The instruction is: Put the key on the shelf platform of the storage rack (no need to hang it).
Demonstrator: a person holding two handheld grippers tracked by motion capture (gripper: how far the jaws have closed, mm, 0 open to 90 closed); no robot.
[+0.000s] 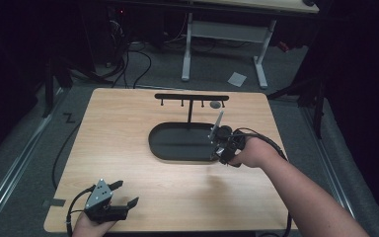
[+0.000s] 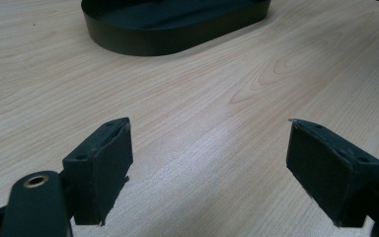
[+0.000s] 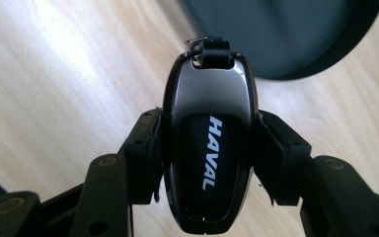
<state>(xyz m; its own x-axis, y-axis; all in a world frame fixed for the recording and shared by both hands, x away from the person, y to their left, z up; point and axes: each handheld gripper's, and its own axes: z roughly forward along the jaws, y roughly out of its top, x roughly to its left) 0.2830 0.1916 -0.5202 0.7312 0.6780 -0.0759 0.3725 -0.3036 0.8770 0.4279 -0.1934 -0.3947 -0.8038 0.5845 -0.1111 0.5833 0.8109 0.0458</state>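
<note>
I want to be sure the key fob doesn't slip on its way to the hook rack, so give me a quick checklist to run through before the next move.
1. Grip: the right gripper has both pads pressed on the sides of the key fob: ok.
2. Strap loop at the fob's top is free of the jaws, ready for hanging: ok.
3. Free hook: the hook rack has pegs, one with a small grey thing on it; which others are bare: cannot tell.
4. Path: the black tray lies between fob and rack; whether the fob is high enough to pass over it: cannot tell.
5. The left gripper is open, holding nothing, and well away from the path: ok.
</note>
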